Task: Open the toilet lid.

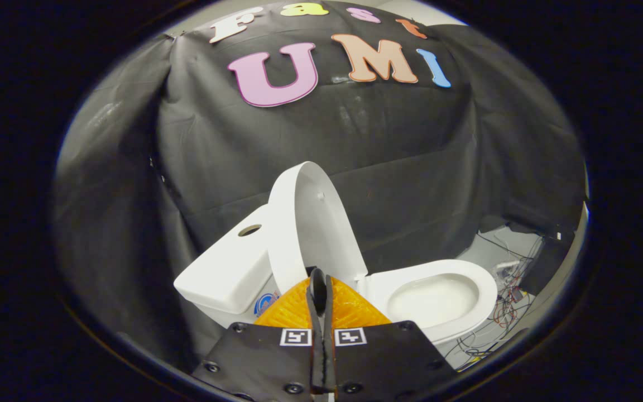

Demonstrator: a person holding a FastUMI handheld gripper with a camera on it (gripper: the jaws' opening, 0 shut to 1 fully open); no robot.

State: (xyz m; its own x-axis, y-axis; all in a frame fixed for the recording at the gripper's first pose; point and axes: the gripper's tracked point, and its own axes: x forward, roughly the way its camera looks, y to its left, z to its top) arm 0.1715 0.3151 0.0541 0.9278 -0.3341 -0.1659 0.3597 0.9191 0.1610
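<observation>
Lid (313, 223) is standing upright against tank (232, 273), bowl (438, 298) exposed; task looking done. Jaws are sitting clenched, gripping nothing.

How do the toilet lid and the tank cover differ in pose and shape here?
The toilet lid stands raised, leaning back by the tank; the tank cover lies flat on the tank. The lid is a thin rounded oval; the cover is a thicker block with a round hole. The gripper, fingers together, holds neither. Both are glossy white.
</observation>
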